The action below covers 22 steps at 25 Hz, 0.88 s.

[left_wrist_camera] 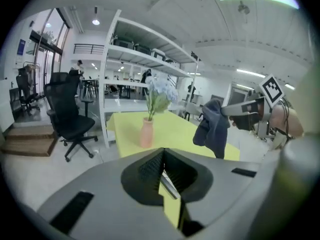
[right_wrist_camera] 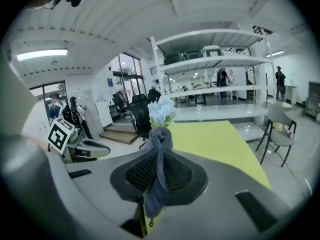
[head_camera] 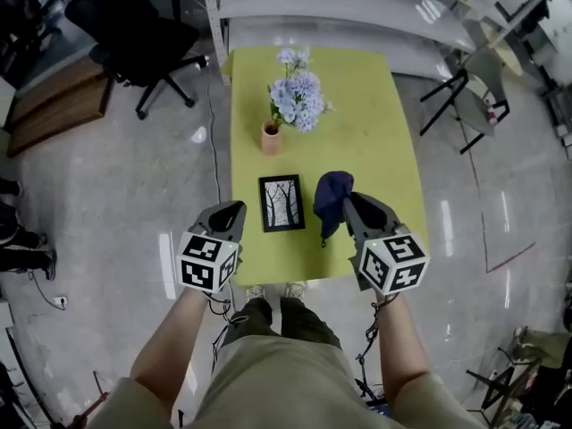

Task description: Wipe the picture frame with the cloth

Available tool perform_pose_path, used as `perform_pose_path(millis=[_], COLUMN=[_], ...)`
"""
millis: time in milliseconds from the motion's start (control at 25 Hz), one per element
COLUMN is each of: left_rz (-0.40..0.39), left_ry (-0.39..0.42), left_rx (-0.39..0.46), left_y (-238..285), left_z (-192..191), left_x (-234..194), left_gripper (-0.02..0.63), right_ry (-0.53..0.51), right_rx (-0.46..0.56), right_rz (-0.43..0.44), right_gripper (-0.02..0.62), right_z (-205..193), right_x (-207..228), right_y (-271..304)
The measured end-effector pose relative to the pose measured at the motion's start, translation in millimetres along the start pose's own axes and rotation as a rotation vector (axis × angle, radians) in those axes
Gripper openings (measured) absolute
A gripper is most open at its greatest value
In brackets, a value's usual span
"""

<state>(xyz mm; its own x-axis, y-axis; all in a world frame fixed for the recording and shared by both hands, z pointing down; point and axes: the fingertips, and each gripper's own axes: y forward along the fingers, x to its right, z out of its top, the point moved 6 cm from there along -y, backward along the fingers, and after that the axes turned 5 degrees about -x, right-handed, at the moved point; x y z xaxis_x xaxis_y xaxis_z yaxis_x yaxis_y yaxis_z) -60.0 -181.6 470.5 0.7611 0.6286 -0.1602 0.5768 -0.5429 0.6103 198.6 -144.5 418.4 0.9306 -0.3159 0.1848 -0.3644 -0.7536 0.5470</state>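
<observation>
Nearest you: your left claw (head_camera: 227,211) sits at the near left corner of the surface (head_camera: 371,123), clenched with nothing in it. In the left gripper view its claw (left_wrist_camera: 163,159) has the pads meeting, with only a sliver of yellow surface showing below them

Your right claw (head_camera: 349,200) is over the near edge, right of centre, clamped on the cloth (head_camera: 332,197). The right gripper view has the claw (right_wrist_camera: 159,160) pinching a dark blue fold (right_wrist_camera: 160,140), one bunch poking up past the tips and the tail hanging down under them

The picture frame (head_camera: 281,203) lies flat near the near edge, between the two claws: black border, pale picture with dark tree shapes. The cloth hangs just beside its right side and isn't touching it. Can't tell whether the cloth reaches the surface

Further in, left of centre: peach vase (head_camera: 271,138) upright, pale blue flowers (head_camera: 297,96) leaning toward the far edge. Well apart from the frame

Beyond the far edge: white shelving (head_camera: 357,12). Off the far left corner a black office chair (head_camera: 143,38) stands on the floor (head_camera: 116,204), and off the right edge there's a folding chair (head_camera: 474,96)
</observation>
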Motion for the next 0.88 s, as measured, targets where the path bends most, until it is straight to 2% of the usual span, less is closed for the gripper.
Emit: perform_pose_path(millis=[200, 400, 600, 800, 880], left_rz=[0.04, 0.077, 0.098, 0.138, 0.136], left_ry=[0.056, 0.17, 0.256, 0.288, 0.298], left_rx=[0.137, 0.273, 0.401, 0.498, 0.522], left_y=[-53, -105, -152, -187, -194], left_z=[61, 115, 159, 177, 177], left_x=[-3, 14, 32, 44, 49], left_gripper=[0.008, 0.008, 0.008, 0.008, 0.008], right_ry=[-0.045, -0.092, -0.093, -0.19, -0.199], right_rx=[0.151, 0.305, 0.46, 0.504, 0.509], right_rz=[0.008, 0.013, 0.005, -0.043, -0.054], right_gripper=[0.046, 0.048, 0.048, 0.049, 0.049], right_z=[56, 98, 132, 139, 136], right_x=[-22, -44, -59, -72, -75], right_y=[-38, -81, -123, -147, -155])
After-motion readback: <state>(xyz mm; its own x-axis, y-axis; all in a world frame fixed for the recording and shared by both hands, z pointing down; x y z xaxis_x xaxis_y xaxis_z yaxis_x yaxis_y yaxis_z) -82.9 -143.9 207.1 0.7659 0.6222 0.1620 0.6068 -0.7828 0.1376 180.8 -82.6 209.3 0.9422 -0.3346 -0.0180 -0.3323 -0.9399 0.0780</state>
